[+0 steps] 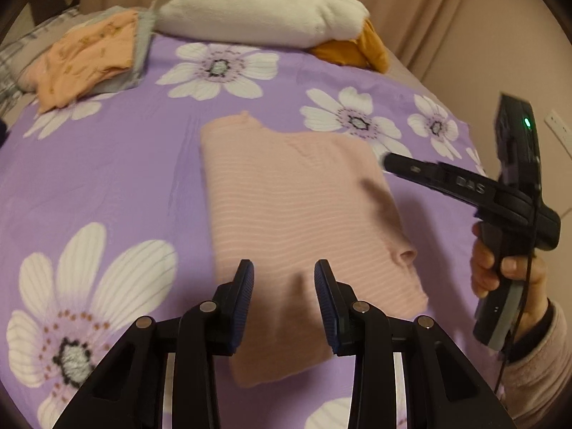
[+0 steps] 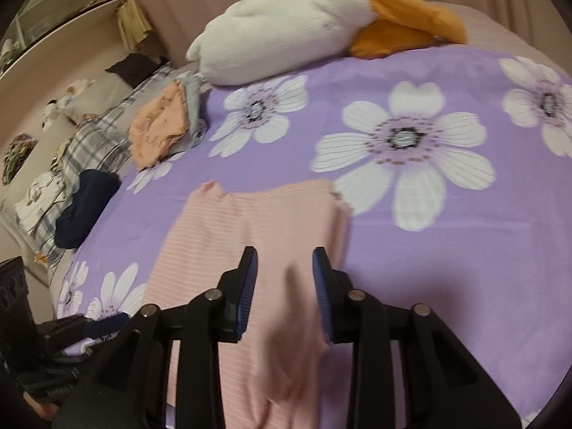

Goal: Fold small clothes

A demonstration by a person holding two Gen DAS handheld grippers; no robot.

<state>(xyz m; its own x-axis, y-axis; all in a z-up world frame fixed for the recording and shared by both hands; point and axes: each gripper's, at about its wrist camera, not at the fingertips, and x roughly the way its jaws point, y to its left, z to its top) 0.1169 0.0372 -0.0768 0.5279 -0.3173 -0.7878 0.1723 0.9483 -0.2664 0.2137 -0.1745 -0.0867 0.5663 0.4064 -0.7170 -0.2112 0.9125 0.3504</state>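
A pink striped garment point(image 1: 296, 211) lies partly folded on the purple flowered bedspread point(image 1: 107, 164), and it also shows in the right wrist view point(image 2: 257, 236). My left gripper point(image 1: 284, 286) is open and empty, above the garment's near end. My right gripper point(image 2: 285, 279) is open and empty over the garment's right side. In the left wrist view the right gripper point(image 1: 389, 162) hangs above the garment's right edge, held by a hand point(image 1: 500, 271). Part of the left gripper point(image 2: 93, 325) shows at the lower left of the right wrist view.
A folded orange garment on grey cloth point(image 1: 89, 57) lies at the far left. A white and orange plush toy point(image 1: 257, 7) lies at the bed's far end. A dark blue garment point(image 2: 85, 211) and plaid bedding point(image 2: 89, 143) sit at the left edge.
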